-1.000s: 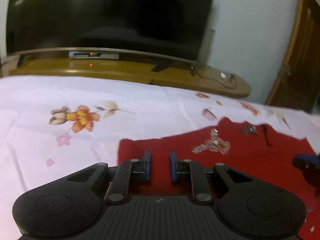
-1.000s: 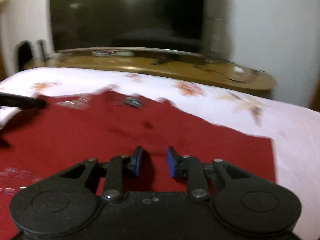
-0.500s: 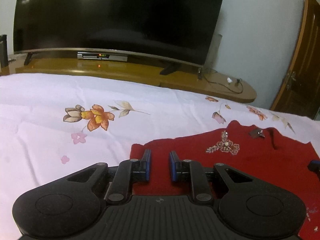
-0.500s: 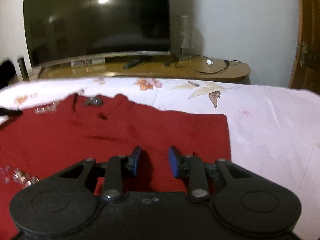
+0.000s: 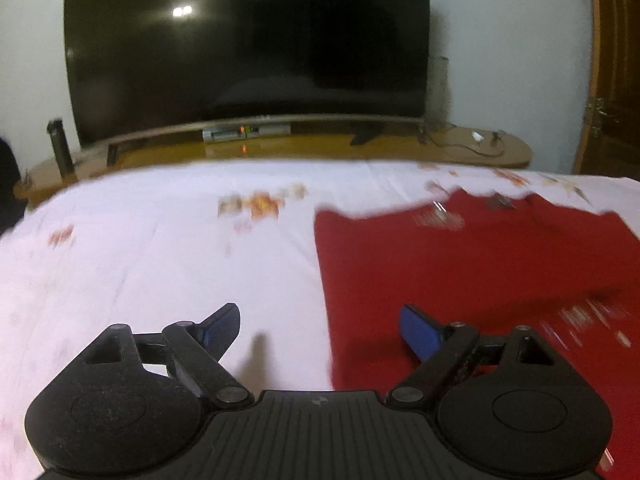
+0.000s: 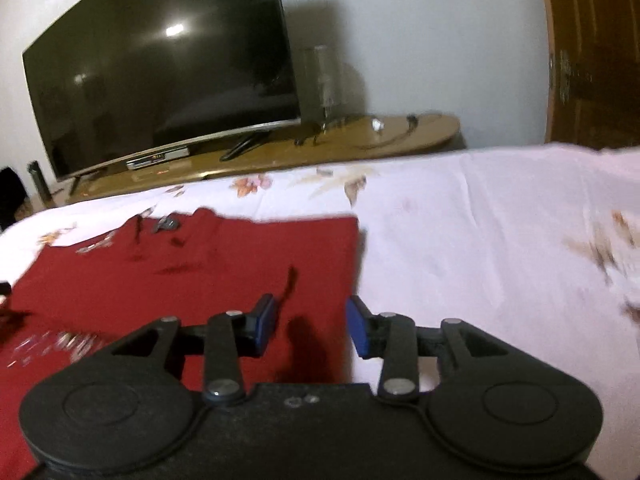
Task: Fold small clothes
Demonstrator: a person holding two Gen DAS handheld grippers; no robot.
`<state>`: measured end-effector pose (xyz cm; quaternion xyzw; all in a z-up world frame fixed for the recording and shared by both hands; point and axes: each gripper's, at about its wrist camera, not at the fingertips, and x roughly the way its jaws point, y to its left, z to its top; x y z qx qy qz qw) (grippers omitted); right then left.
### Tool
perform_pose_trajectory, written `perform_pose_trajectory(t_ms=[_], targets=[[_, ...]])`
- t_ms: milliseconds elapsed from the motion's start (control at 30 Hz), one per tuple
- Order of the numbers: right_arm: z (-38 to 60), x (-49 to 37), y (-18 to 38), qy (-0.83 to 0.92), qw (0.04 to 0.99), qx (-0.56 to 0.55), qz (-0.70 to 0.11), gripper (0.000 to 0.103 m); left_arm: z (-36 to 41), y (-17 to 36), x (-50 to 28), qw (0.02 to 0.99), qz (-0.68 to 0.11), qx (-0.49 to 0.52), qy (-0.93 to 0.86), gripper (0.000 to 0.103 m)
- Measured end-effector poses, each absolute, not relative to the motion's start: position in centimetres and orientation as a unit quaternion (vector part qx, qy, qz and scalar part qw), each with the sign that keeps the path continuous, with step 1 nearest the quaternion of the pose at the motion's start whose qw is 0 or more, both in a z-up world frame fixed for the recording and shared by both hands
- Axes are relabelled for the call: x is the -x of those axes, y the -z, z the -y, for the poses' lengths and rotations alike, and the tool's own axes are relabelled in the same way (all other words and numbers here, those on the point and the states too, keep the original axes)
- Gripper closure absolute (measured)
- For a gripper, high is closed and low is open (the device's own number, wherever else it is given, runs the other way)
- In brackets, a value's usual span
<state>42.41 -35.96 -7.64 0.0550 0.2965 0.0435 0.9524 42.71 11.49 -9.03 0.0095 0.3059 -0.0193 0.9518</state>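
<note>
Half a second earlier both grippers were seen nearly closed over the red cloth; now the left gripper (image 5: 320, 326) is spread wide, its left pad (image 5: 222, 326) over the bedsheet and its right pad over the red garment (image 5: 480, 264), so that the garment's left edge is straddled. The right gripper (image 6: 311, 326) has likewise been opened, though less widely, and the garment's (image 6: 192, 272) right edge runs up between its pads. Nothing is held by either. Both views have been pulled back and are blurred by motion.

The garment is laid flat on the bedsheet (image 5: 160, 248), its neckline end turned toward the far edge of the bed, nearest the television, and its hem end toward the cameras. Its long axis cannot be judged, since the near end is hidden behind the grippers. Silvery embroidery (image 5: 440, 220) is seen near the neckline, and more of it (image 6: 52, 346) lower down on the left half, smeared by blur.

The bed is covered by a pale pink sheet printed with orange flowers. Beyond its far edge a curved wooden TV stand (image 5: 480, 150) is placed against a white wall, carrying a large dark television (image 5: 248, 52) and a set-top box (image 5: 244, 133). A brown wooden door (image 6: 596, 52) is seen at the right.
</note>
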Motion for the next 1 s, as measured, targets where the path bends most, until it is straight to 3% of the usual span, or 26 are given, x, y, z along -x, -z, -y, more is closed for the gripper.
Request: perform_pose_trajectory(t_ms=[100,200,933,967,1000], targets=[[38.0,-39.5,8.3,-0.068,0.939,-0.083,-0.328,0.061,-11.3,9.8,-38.0,0.941,-0.338,0.006,0.031,0.016],[39.6,-36.2,9.4,-0.078,0.926,-0.103,-0.355,0.061,-10.3,10.4,-33.8,0.931,-0.364,-0.006,0.027,0.023],[37.8,-18.5,9.6,-0.089,0.865,-0.271,-0.413,0.053,-9.3,10.6,-18.1,0.907,-0.385,0.120,0.120,0.024],[37.5,-17.8,9.7,-0.091,0.862,-0.278,-0.414,0.053,-9.7,10.7,-17.5,0.903,-0.385,0.143,0.127,0.026],[37.3,-17.1,9.9,-0.094,0.858,-0.289,-0.414,0.053,-10.2,10.8,-17.1,0.898,-0.386,0.166,0.131,0.034]])
